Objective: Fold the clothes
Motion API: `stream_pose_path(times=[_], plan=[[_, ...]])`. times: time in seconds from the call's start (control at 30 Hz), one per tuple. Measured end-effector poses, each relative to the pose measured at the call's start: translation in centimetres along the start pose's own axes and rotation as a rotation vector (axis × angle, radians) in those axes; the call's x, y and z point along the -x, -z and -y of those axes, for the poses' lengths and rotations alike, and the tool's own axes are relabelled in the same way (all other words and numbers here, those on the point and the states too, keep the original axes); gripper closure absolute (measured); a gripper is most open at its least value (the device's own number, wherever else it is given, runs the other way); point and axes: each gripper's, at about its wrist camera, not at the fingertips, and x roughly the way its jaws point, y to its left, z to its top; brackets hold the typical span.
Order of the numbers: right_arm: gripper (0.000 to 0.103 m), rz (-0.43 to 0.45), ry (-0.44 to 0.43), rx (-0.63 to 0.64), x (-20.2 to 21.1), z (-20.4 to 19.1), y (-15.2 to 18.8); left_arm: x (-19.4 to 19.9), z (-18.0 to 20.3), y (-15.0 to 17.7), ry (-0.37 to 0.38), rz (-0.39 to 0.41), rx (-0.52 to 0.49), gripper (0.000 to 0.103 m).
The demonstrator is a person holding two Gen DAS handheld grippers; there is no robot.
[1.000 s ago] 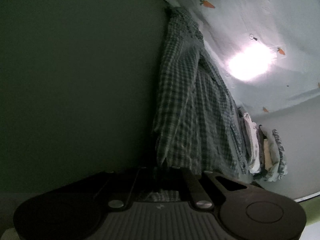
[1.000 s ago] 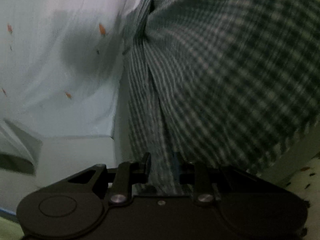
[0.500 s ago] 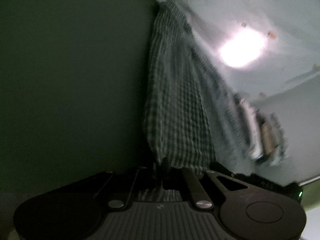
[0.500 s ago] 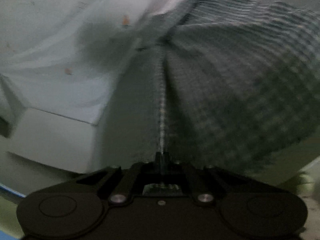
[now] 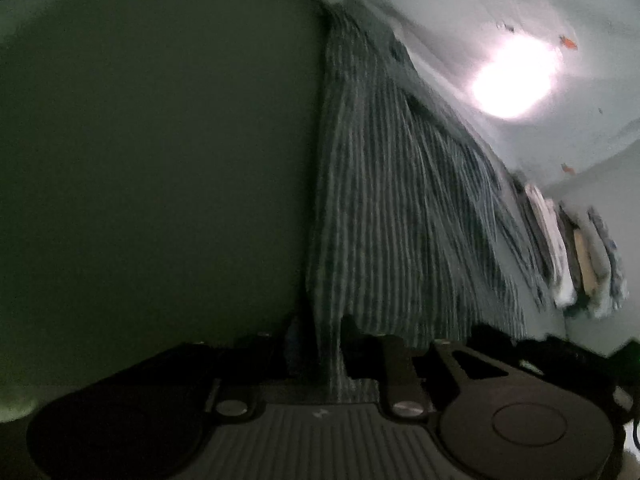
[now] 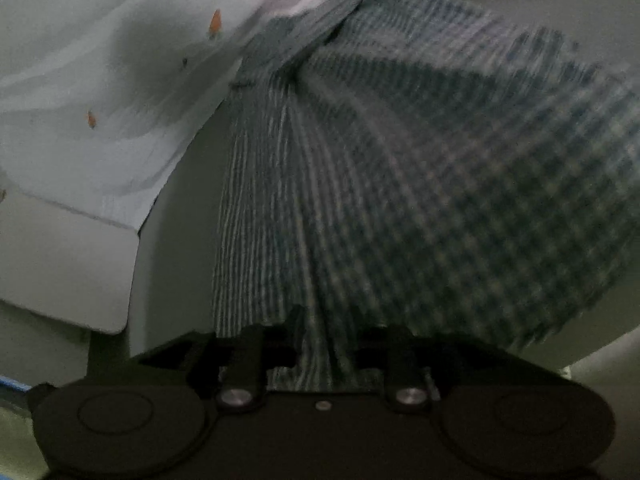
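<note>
Left wrist view: left gripper (image 5: 316,344), jaws opening, a fold of the checked shirt (image 5: 400,208) hangs between them; pads not visibly pressing it. Shirt stretches up toward the carrot-print sheet (image 5: 460,8) covering the bed. Stack of folded clothes (image 5: 576,260) near the bed's edge, right of frame.

Right wrist view: right gripper (image 6: 324,344), jaws opening, shirt (image 6: 440,184) fabric between fingers, which stand apart from it. Shirt rises from the sheet (image 6: 100,80) near its corner. Frame blurred.

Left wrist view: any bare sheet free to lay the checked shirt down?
Free: carrot-print sheet right of the checked shirt, around the light glare. Crowded: clothes pile at the right edge. Left side is dark; can't tell.
</note>
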Motion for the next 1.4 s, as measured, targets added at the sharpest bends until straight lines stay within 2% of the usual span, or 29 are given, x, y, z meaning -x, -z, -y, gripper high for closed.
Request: stream_pose_path(times=[0.2,0.33,0.53,0.63,0.73,0.87,0.97,1.07,1.13,1.17,1.2,1.37,1.4], plan=[[0.079,0.069,0.020,-0.046,1.1,1.9,-4.3,-0.3,0.7,-3.7,-0.026,0.090,0.069,0.066],[0.079,0.117,0.009,-0.044,1.7,2.3,-8.2,-1.7,2.6,-6.2,-0.076,0.113,0.037,0.063],[0.078,0.153,0.014,-0.046,1.4,4.3,-14.4,-5.1,5.5,-10.7,-0.096,0.156,0.017,0.063],[0.078,0.154,0.021,-0.052,0.7,5.4,-16.8,-7.9,6.8,-12.8,-0.090,0.147,0.017,0.063],[0.078,0.160,0.033,-0.062,-0.8,6.5,-19.8,-10.8,7.7,-15.2,-0.114,0.122,-0.026,0.065],[0.077,0.181,0.054,-0.087,-2.7,8.2,-24.6,-14.5,8.5,-19.7,-0.129,0.100,-0.067,0.063],[0.067,0.218,0.115,-0.063,-4.4,9.3,-29.0,-17.7,8.5,-23.4,-0.176,0.083,-0.095,0.063],[0.064,0.295,0.225,0.020,-5.5,10.1,-32.7,-20.6,8.4,-26.2,-0.237,0.059,-0.151,0.061],[0.061,0.342,0.307,0.045,-6.2,10.8,-35.1,-21.7,9.1,-27.7,-0.247,0.059,-0.225,0.045],[0.055,0.365,0.328,0.050,-6.3,11.2,-36.0,-22.3,9.4,-28.3,-0.257,0.053,-0.260,0.029],[0.053,0.389,0.347,0.060,-6.5,11.5,-36.9,-22.8,9.7,-28.8,-0.270,0.051,-0.281,0.021],[0.048,0.427,0.408,0.094,-8.2,13.1,-39.8,-25.5,11.4,-29.5,-0.327,0.029,-0.382,0.000],[0.046,0.431,0.406,0.093,-8.4,13.2,-40.1,-26.2,11.9,-29.4,-0.352,0.020,-0.405,0.000]])
